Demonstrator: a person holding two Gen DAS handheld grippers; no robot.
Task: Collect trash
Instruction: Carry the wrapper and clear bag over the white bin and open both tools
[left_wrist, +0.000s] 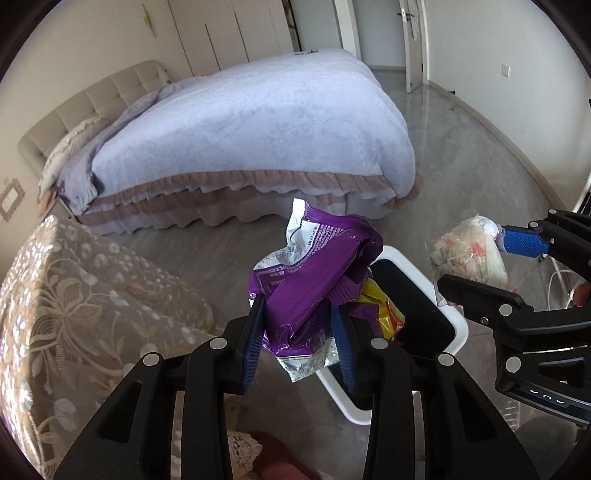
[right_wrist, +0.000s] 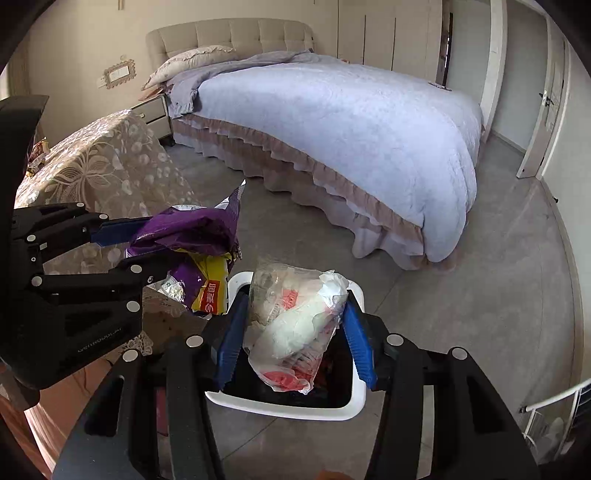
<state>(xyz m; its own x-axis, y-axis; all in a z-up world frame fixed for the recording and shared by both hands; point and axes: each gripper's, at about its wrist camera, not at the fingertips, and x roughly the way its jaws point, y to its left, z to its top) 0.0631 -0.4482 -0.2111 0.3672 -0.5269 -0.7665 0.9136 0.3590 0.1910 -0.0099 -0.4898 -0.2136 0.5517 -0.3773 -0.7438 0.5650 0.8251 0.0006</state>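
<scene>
Lilac-quilted bed (left_wrist: 236, 147), grey floor (right_wrist: 480, 277)

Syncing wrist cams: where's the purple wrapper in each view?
Left wrist: purple wrapper at centre, clamped in the left hand-held gripper, in front of the bin.
Right wrist: purple wrapper at middle left, up-left of the bin.
Shared landmark: white bin on the floor, below both grippers.

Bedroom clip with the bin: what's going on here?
A person is collecting trash with a hand-held gripper in each hand. The left hand-held gripper is shut on a crumpled purple wrapper; the right hand-held gripper is shut on a clear plastic bag of scraps. Both hang over the white bin on the floor beside the bed, not yet dropped.
</scene>
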